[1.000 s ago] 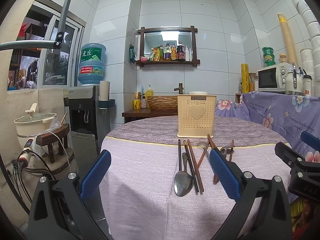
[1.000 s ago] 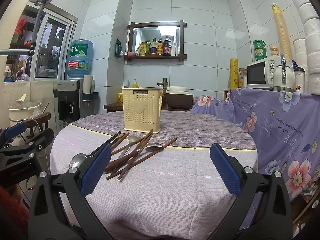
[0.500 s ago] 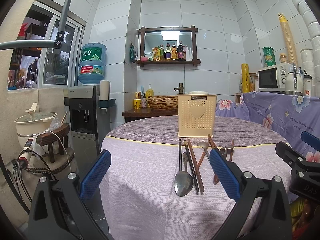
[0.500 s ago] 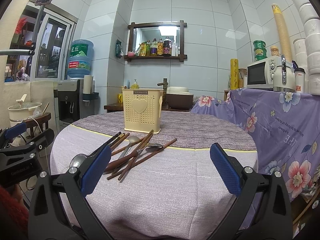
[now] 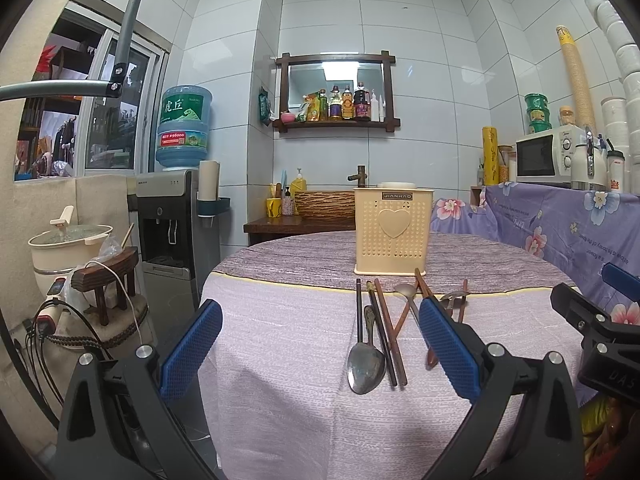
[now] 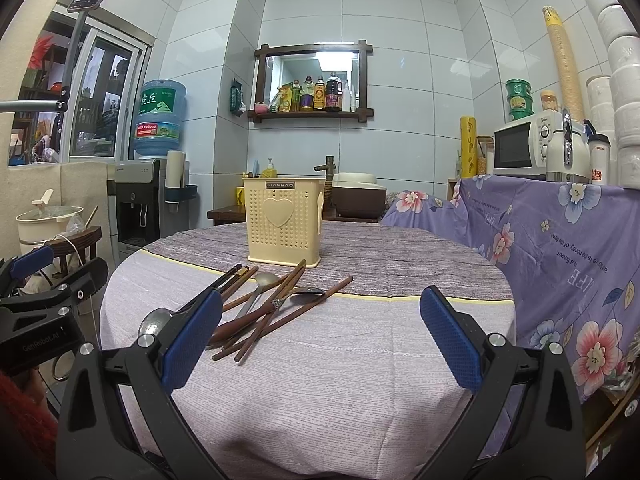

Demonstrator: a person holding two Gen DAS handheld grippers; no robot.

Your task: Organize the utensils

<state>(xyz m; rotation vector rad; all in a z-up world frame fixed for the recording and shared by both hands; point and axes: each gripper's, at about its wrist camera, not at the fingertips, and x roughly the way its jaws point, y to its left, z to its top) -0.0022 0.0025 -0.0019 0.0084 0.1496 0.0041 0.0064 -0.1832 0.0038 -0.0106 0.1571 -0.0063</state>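
Comparing against the frames a second ago: no visible change. Left gripper (image 5: 320, 344) and right gripper (image 6: 320, 336) remain spread wide, holding nothing, hovering low in frame. Utensils (image 6: 272, 304) remain loose at centre frame on tablecloth (image 6: 360, 360), just before cream caddy (image 6: 285, 220). Judged: sorting not yet started.

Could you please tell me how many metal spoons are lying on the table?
3: a large spoon nearest, one mid-pile, bowl toward the holder, and one rightmost. Chopsticks may hide others.
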